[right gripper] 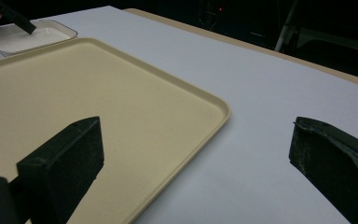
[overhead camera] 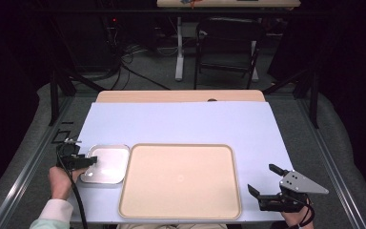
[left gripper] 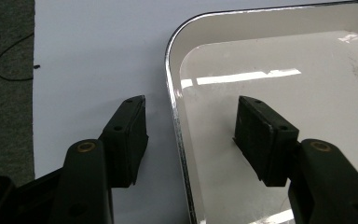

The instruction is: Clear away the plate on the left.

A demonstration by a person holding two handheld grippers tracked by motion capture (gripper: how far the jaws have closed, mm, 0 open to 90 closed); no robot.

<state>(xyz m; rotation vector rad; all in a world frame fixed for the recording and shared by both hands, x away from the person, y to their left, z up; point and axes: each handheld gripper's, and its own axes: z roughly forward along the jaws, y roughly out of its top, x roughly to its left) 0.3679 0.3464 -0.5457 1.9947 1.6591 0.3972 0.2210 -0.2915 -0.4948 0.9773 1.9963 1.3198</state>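
A small white tray with a shiny metal rim (overhead camera: 106, 163) lies at the left of the table, empty. My left gripper (overhead camera: 89, 162) is at its left edge. In the left gripper view that gripper (left gripper: 191, 126) is open and straddles the rim (left gripper: 170, 84), one jaw outside over the pale blue sheet and the other inside the small tray, neither touching the rim. A large empty beige tray (overhead camera: 180, 180) lies beside the small one. My right gripper (overhead camera: 260, 177) is open just right of the beige tray's front right corner (right gripper: 214, 109), holding nothing (right gripper: 196, 154).
A pale blue sheet (overhead camera: 181, 121) covers the table, with a wooden strip (overhead camera: 181, 96) along its far edge. The small tray (right gripper: 23, 37) and the left gripper's jaw (right gripper: 14, 18) appear far off in the right gripper view. A chair (overhead camera: 226, 47) and cables stand beyond the table.
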